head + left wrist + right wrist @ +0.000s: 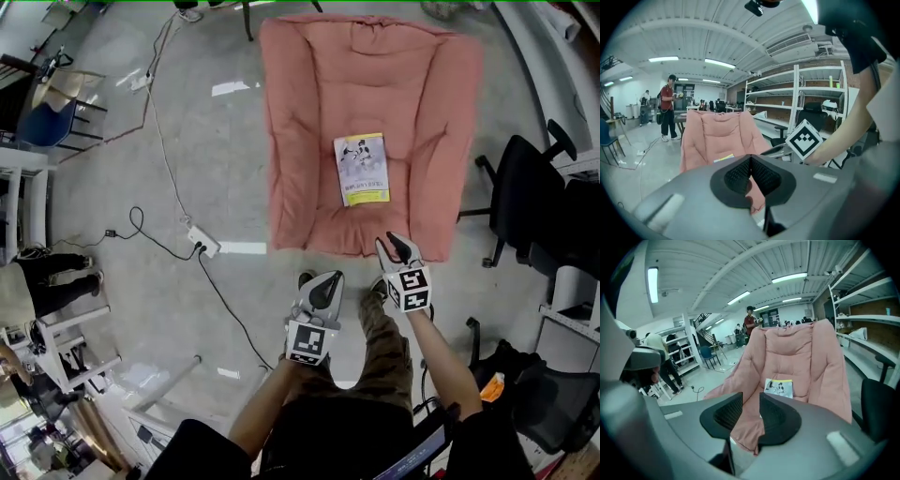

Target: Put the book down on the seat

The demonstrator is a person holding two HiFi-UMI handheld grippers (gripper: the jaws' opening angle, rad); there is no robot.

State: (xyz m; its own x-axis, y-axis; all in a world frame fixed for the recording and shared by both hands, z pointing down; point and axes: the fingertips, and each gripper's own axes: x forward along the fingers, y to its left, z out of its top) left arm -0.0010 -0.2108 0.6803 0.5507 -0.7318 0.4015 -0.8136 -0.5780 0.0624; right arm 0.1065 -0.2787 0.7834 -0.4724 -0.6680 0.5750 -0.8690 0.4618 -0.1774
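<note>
Floor (206,169) is pale concrete. At far left stands a blue chair (42,117). A white power strip (203,241) lies further in, with a dark cable (150,234) running to it.

Left gripper (322,279) is low in the head view, just off the seat's front edge and over the person's shoe. In the left gripper view its jaws meet at the tips with nothing between them. Left gripper (750,159) faces the seat (717,131). A person in a red top (668,105) stands well behind it.

Seat (309,141) is a pink padded cushion chair, upper centre. The book (362,169) lies flat in the seat's hollow, right of its middle, cover up, with a yellow band along the near edge. Neither gripper touches the book. Both are well short of it.

Right gripper (398,246) is just right of the left one, its tips over the seat's front lip. Its marker cube (410,287) faces up. In the right gripper view the jaws of the right gripper (751,404) stand moderately apart. Only pink cushion shows through the gap, and nothing is held. The book (779,387) sits beyond the jaws on the seat (797,352).

At far right a black office chair (530,187) stands beside the seat. Metal shelving (815,103) rises behind it in the left gripper view.
</note>
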